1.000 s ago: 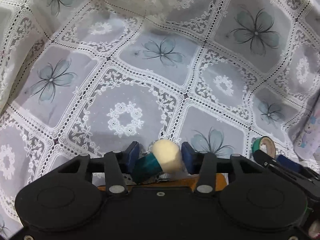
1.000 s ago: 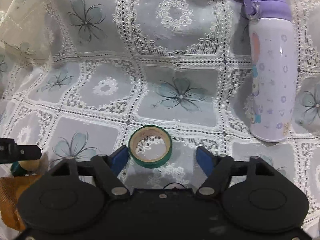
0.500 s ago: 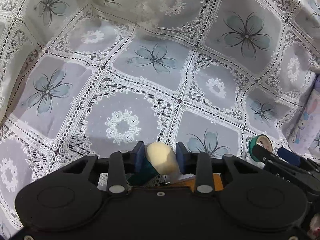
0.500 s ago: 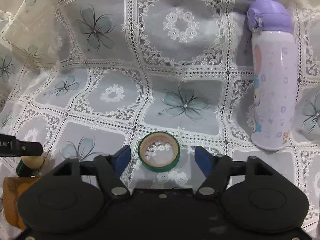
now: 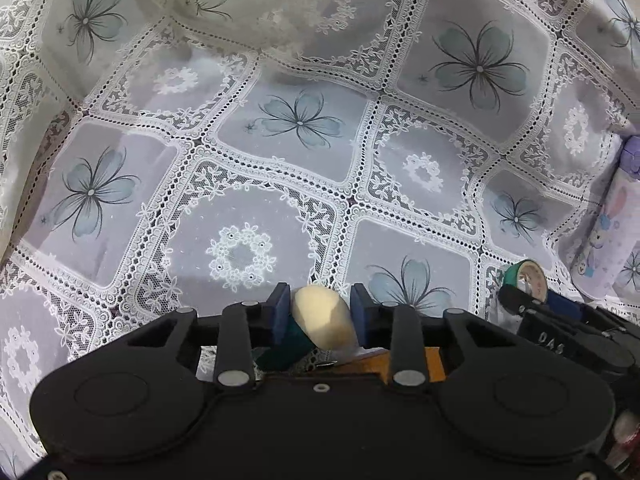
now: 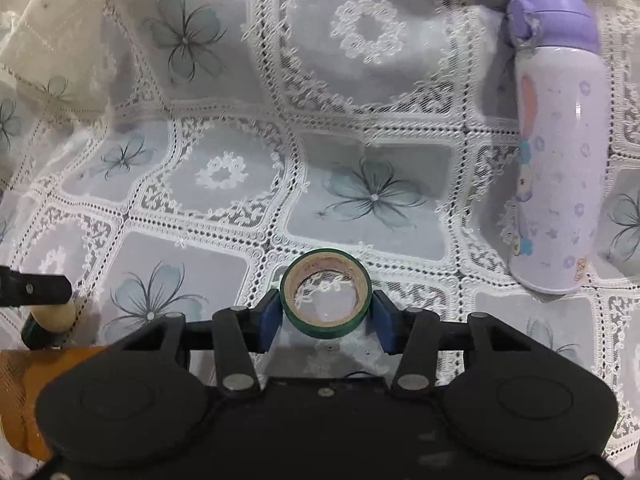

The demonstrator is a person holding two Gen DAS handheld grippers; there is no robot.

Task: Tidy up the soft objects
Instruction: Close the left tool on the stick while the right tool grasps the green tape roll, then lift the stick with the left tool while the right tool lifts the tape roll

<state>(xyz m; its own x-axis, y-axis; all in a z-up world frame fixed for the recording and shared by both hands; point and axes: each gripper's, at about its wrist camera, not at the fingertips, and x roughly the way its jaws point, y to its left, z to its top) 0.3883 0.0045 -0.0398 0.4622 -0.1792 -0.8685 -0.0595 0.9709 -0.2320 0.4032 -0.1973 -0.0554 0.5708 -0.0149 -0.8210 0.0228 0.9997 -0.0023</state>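
Both pairs of tongs are now clamped, where a second ago each stood wider. The left tongs (image 5: pixel 319 312) had their blue pads apart around the cream ball (image 5: pixel 322 316); now the pads press its sides, with its dark green stub (image 5: pixel 286 350) trailing back under the left pad. The right tongs (image 6: pixel 326 312) had the green tape roll (image 6: pixel 326 293) lying loose ahead of them, clear of both pads; now the pads grip the roll from either side, its hole facing up. Both tongs slant steeply down toward the lace tablecloth (image 6: pixel 224 176). Off to the far right of the right tongs a purple bottle (image 6: pixel 558 152) lies on its side. An orange cloth (image 6: pixel 16 396) sits behind the left tongs.
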